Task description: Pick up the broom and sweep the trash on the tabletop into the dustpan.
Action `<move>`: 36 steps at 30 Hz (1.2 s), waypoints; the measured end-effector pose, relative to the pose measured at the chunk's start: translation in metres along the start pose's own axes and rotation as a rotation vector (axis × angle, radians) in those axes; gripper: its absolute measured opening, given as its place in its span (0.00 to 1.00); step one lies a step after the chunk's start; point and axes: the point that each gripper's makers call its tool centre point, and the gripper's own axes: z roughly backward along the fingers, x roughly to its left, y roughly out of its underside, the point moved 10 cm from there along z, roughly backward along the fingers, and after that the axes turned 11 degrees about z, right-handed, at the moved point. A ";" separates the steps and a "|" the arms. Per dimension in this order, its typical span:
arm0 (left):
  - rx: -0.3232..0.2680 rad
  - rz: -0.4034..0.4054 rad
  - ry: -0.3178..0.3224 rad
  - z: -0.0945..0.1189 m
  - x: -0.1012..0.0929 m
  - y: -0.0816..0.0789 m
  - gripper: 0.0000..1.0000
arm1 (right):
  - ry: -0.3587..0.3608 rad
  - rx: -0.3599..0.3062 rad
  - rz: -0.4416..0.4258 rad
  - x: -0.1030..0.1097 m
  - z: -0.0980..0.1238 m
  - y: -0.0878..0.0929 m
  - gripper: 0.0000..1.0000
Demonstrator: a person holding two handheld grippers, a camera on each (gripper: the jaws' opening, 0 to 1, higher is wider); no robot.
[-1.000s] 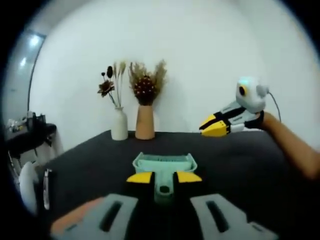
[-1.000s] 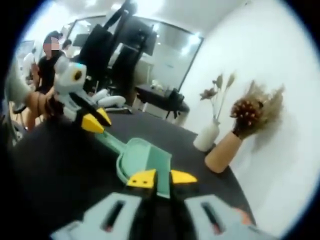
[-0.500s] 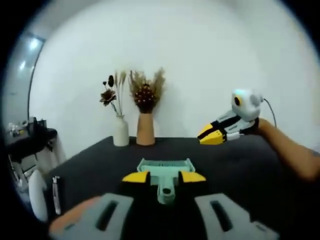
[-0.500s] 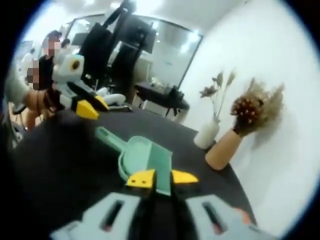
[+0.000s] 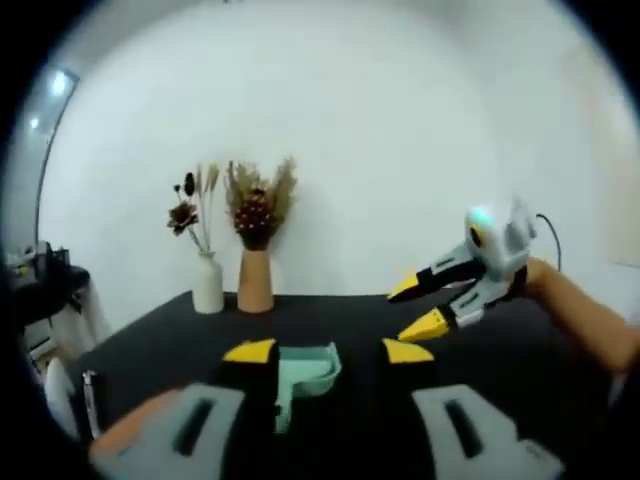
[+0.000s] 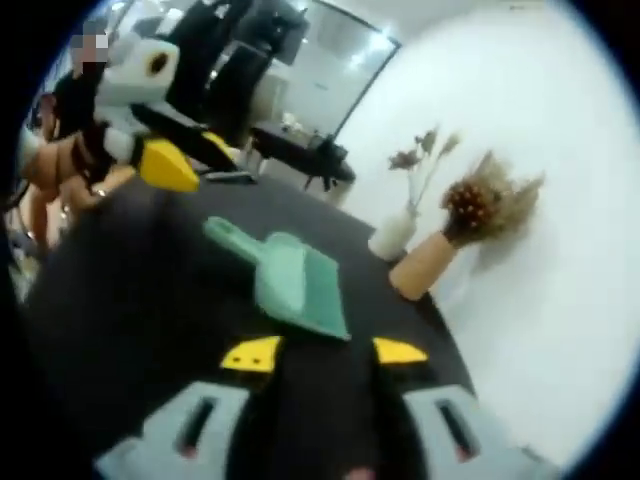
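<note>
first, in the left gripper view, the left gripper [image 5: 328, 351] has its jaws spread wide over the black table [image 5: 520, 350], with the green dustpan [image 5: 303, 372] lying between them, unheld; the right gripper [image 5: 425, 305] hangs to the right, jaws parted. next, in the right gripper view, the right gripper [image 6: 323, 352] is wide open and empty just short of the dustpan [image 6: 295, 285], which rests flat on the table near a tan vase [image 6: 420, 268] and a white vase [image 6: 388, 238]; the left gripper [image 6: 185, 158] hovers beyond its handle.
</note>
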 end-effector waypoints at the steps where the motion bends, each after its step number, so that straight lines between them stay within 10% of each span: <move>1: 0.011 -0.008 0.018 -0.002 -0.008 0.003 0.51 | 0.011 0.009 -0.008 0.002 0.010 0.002 0.54; 15: 0.069 -0.053 0.150 -0.017 -0.069 0.044 0.81 | 0.245 0.035 -0.303 0.035 0.134 0.037 0.97; 21: 0.079 -0.047 0.229 -0.023 -0.085 0.051 0.95 | 0.367 0.014 -0.440 0.048 0.178 0.062 0.97; 36: 0.099 0.005 0.275 -0.026 -0.067 0.059 0.95 | 0.468 0.009 -0.542 0.089 0.233 0.124 0.97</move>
